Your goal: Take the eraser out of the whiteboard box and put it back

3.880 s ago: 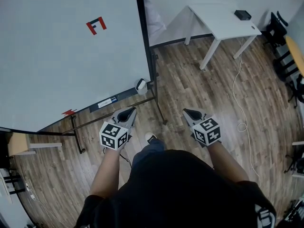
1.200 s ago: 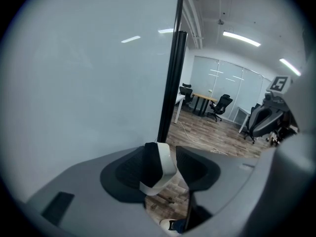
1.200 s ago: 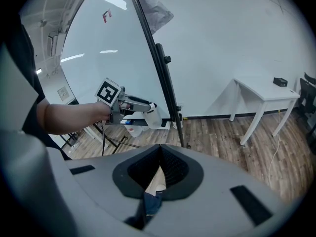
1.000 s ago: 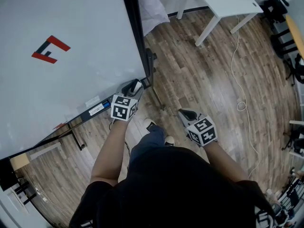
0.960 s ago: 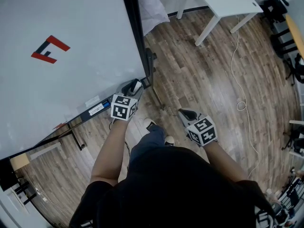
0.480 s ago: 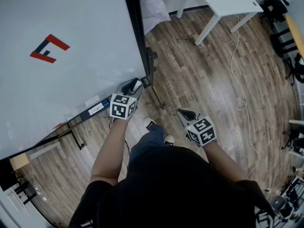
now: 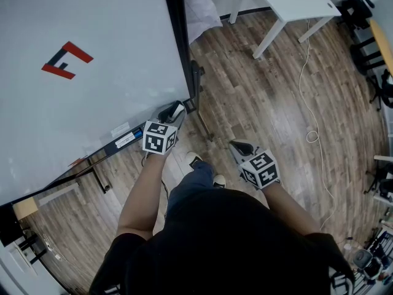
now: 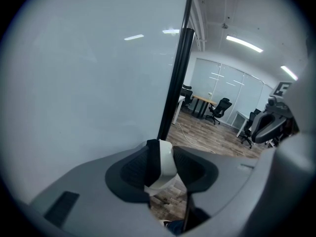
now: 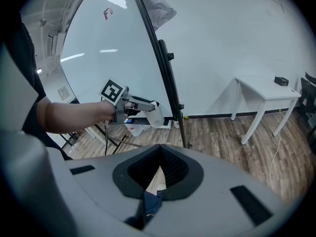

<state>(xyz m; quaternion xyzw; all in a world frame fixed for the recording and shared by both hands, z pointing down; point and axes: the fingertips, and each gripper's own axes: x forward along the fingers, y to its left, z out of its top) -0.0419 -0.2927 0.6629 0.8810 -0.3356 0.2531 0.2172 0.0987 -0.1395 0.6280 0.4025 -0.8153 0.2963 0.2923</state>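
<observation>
The whiteboard [image 7: 86, 72] fills the left of the head view. A white box [image 9: 155, 117] hangs at its lower right corner. My left gripper [image 7: 174, 110] reaches into that corner. Its jaws have just been closing, and the white eraser with a black felt side [image 8: 163, 164] stands between the pads, which touch it on both sides. In the right gripper view the left gripper [image 9: 147, 104] sits at the top of the box. My right gripper [image 7: 237, 145] hangs lower over the wooden floor, shut with nothing in it; its view shows a shoe and trouser leg past the tips [image 9: 160, 149].
The whiteboard's black frame post [image 7: 182, 48] and its stand's floor bars [image 7: 101, 177] are close to the left gripper. A white table [image 7: 288, 5] stands at the back right. A white cable [image 7: 307, 97] trails over the floor. Office chairs [image 7: 368, 54] line the right edge.
Since the oldest frame my left gripper has gone up and forward to the box at the board's corner. Over the last second neither hand has visibly moved.
</observation>
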